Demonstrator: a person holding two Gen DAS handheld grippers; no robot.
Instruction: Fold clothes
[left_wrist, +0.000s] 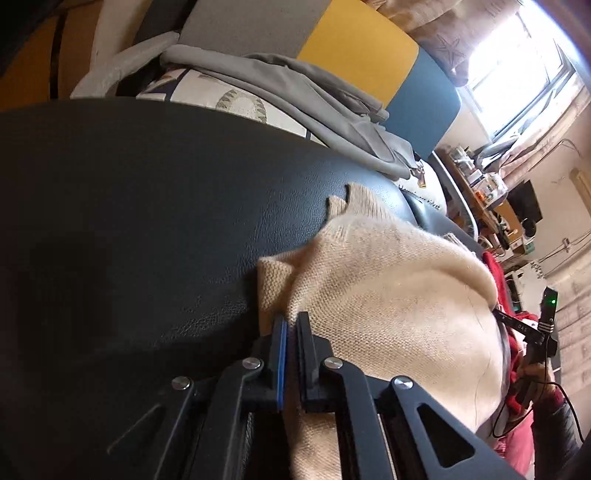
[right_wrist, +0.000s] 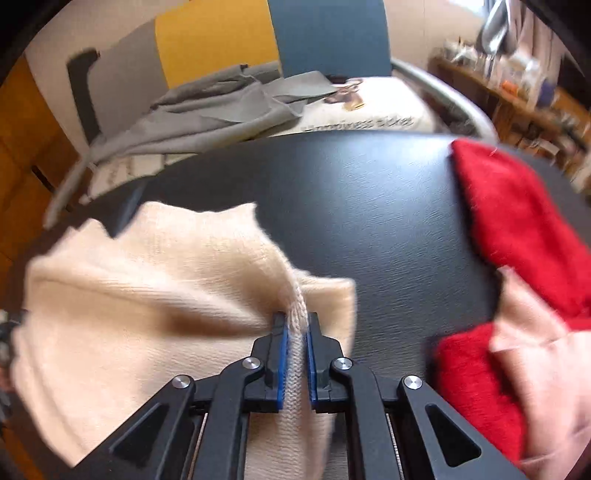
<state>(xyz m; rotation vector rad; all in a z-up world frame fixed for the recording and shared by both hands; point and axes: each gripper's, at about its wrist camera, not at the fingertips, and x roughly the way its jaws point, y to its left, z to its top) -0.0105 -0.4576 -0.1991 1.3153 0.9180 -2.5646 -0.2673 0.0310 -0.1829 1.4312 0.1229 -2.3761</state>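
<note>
A cream knit (left_wrist: 388, 295) is spread on a black leather-like surface (left_wrist: 147, 221), and it is gripped by both grippers. In the left wrist view, the left gripper (left_wrist: 291, 325) is seen with its jaws drawn together on an edge of the knit, a thin fold of the fabric being pinched between the blue-edged pads. The knit is bunched into a ridge just ahead of the fingertips, with a notched corner lying farther off on the black surface. At the right edge of that view, the right gripper (left_wrist: 535, 332) is seen held in a hand (left_wrist: 535, 373).

In the right wrist view, the right gripper (right_wrist: 295, 325) is clamped on a ribbed band of the knit (right_wrist: 147, 295), which is drawn up between the pads. A red garment (right_wrist: 517, 229) is seen to the right on the same surface, apart from the knit. Beyond the surface, a grey garment (right_wrist: 207, 110) is draped over a printed cushion (right_wrist: 369, 107). Yellow (right_wrist: 214, 40) and blue (right_wrist: 328, 37) panels are seen behind.
</note>
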